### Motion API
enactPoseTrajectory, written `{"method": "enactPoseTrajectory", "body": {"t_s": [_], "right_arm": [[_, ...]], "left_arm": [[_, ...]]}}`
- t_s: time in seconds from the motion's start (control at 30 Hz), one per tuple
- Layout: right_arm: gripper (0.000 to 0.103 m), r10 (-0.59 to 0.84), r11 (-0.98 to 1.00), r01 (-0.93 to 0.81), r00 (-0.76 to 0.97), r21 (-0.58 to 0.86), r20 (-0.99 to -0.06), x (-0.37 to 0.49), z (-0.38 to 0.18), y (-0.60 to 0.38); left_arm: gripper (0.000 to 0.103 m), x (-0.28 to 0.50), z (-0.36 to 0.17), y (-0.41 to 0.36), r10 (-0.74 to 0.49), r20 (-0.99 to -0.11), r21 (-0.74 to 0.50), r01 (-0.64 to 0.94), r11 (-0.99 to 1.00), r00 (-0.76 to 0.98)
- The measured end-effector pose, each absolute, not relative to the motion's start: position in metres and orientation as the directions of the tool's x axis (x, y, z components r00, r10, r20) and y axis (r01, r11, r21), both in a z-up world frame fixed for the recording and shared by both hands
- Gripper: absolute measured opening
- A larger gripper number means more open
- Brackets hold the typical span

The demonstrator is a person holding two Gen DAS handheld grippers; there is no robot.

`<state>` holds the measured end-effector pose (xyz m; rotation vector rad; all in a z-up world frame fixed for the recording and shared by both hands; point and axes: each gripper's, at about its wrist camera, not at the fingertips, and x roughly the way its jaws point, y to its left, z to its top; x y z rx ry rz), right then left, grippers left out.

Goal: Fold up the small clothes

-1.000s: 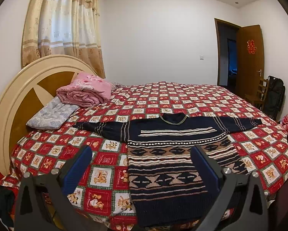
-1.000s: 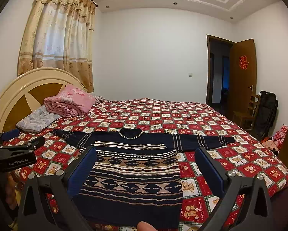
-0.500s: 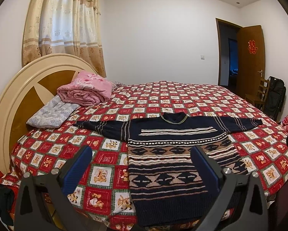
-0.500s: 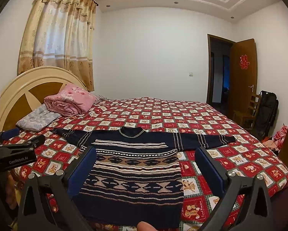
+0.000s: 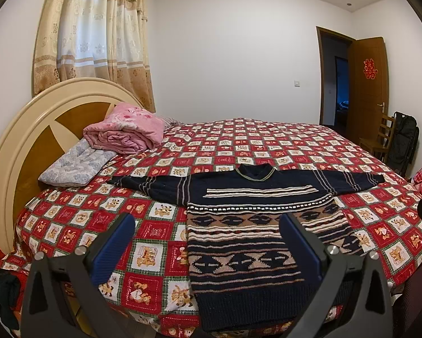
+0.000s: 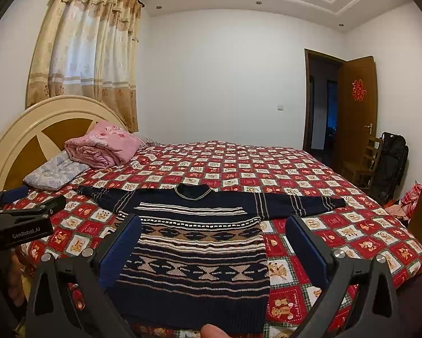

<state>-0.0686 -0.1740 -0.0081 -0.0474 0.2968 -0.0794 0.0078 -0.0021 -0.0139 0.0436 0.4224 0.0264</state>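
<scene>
A dark navy patterned sweater [image 5: 244, 225] lies flat, face up, on the red checked bedspread [image 5: 239, 140], sleeves spread left and right, hem at the near bed edge. It also shows in the right wrist view [image 6: 199, 253]. My left gripper [image 5: 208, 225] is open and empty, held above the near edge, left of the sweater's middle. My right gripper [image 6: 213, 228] is open and empty, held over the sweater's lower part. The left gripper's body [image 6: 22, 219] shows at the left of the right wrist view.
A folded pink quilt [image 5: 123, 132] and a pale blue pillow [image 5: 75, 166] lie by the round headboard [image 5: 22, 146]. A wooden chair [image 5: 380, 138], black bag [image 5: 404, 143] and open door [image 5: 366, 90] stand at right.
Both views have shifted very slightly; the sweater and the grippers' jaws stand as before.
</scene>
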Motion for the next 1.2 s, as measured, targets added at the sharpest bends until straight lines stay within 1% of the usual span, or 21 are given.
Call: {"method": "enactPoseTrajectory", "body": {"t_s": [0.47, 0.93, 1.2], "right_arm": [[0.102, -0.084, 0.996, 0.070, 0.953, -0.058, -0.293, -0.068, -0.011, -0.173], [0.102, -0.099, 0.995, 0.083, 0.942, -0.062, -0.319, -0.059, -0.021, -0.178], [0.102, -0.125, 0.992, 0.107, 0.927, -0.070, -0.354, -0.043, -0.032, -0.187]], "left_arm": [[0.103, 0.009, -0.013, -0.002, 0.035, -0.410, 0.048, -0.017, 0.999, 0.912], [0.103, 0.008, -0.015, -0.001, 0.034, -0.413, 0.048, -0.016, 0.999, 0.910], [0.103, 0.018, -0.033, 0.002, 0.034, -0.443, 0.050, -0.013, 0.999, 0.896]]}}
